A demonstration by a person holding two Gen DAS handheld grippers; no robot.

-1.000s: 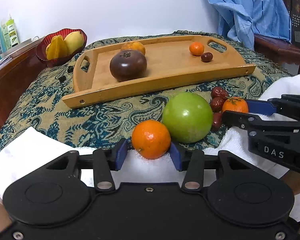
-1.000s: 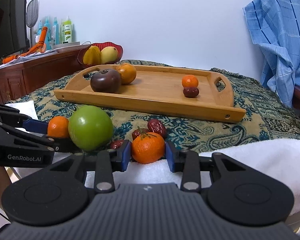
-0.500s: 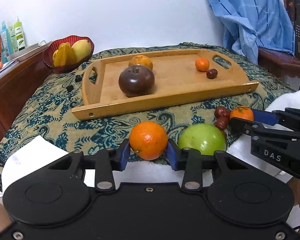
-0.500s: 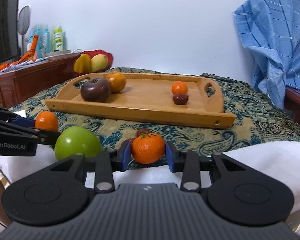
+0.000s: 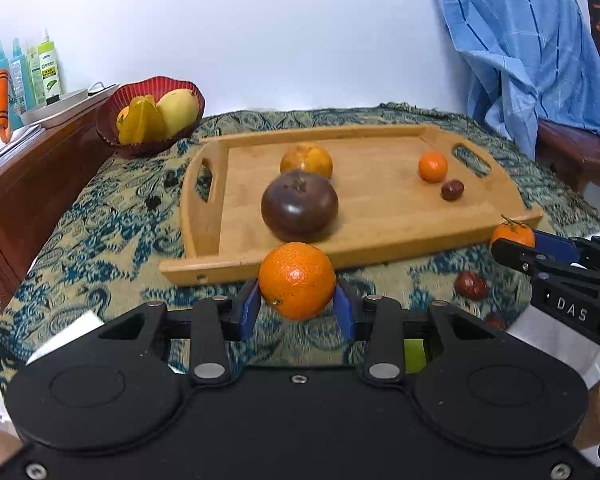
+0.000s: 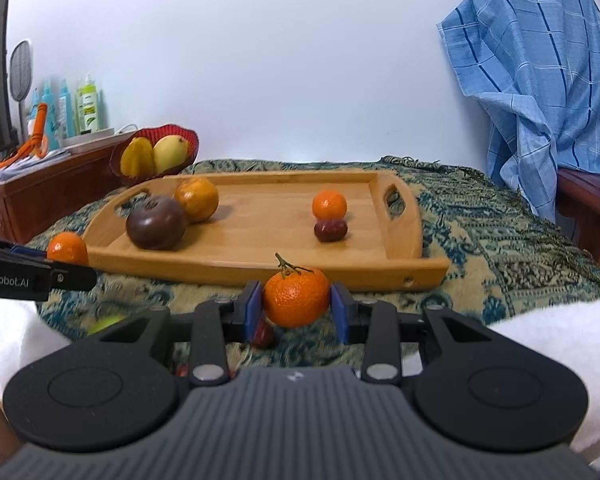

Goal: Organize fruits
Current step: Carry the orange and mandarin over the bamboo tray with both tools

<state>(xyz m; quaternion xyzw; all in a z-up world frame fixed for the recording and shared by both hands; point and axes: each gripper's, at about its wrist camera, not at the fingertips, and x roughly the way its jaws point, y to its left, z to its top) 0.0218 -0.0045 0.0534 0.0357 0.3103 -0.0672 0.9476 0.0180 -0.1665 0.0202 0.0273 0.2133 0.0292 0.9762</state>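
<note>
My left gripper [image 5: 297, 306] is shut on an orange [image 5: 297, 280] and holds it above the cloth, just in front of the wooden tray [image 5: 380, 236]. My right gripper [image 6: 296, 312] is shut on a small stemmed tangerine [image 6: 296, 298], also raised near the tray's [image 6: 260, 270] front edge. On the tray lie a dark purple fruit [image 5: 299, 206], an orange [image 5: 306, 160], a small tangerine [image 5: 432, 166] and a red date [image 5: 452, 190]. A green apple [image 6: 106, 323] lies below, mostly hidden. Red dates [image 5: 470, 285] lie on the cloth.
A red bowl [image 5: 148, 146] with yellow fruit stands at the back left by a wooden cabinet [image 5: 28, 200] with bottles. A blue cloth [image 5: 528, 52] hangs over a chair at the right. White towels [image 6: 560, 344] lie at the near edge.
Both grippers have lifted their fruit off the towel and moved forward towards the tray. The green apple and dates stayed on the table and dropped low in view.
</note>
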